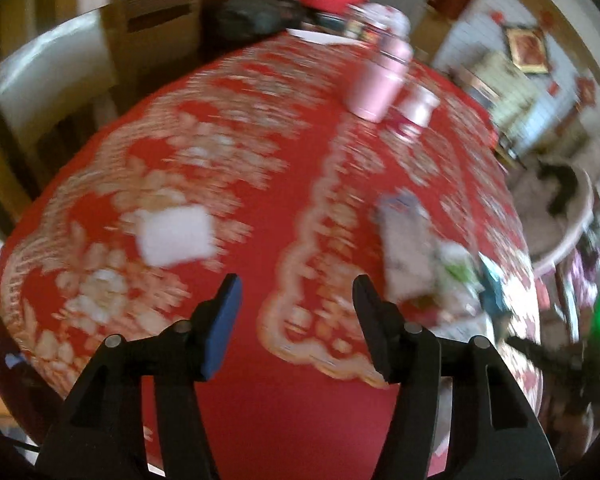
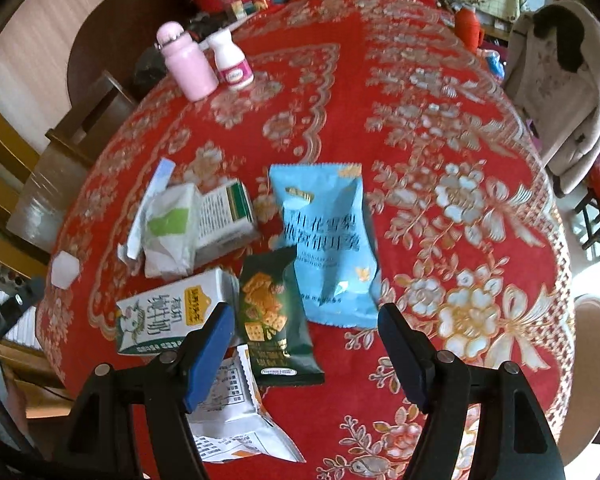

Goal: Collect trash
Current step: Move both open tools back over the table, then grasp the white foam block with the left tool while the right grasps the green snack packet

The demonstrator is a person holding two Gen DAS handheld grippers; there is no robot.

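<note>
Tablecloth, red with gold flowers, covers a round table ringed by chairs. Right gripper hangs spread wide and empty above a green cracker packet, between milk carton and blue snack bag. Left gripper, equally agape, holds nothing; its view is blurred, a white scrap lying ahead.

On the red floral tablecloth lie three snack bags, two cartons, one crumpled wrapper, two bottles.
</note>
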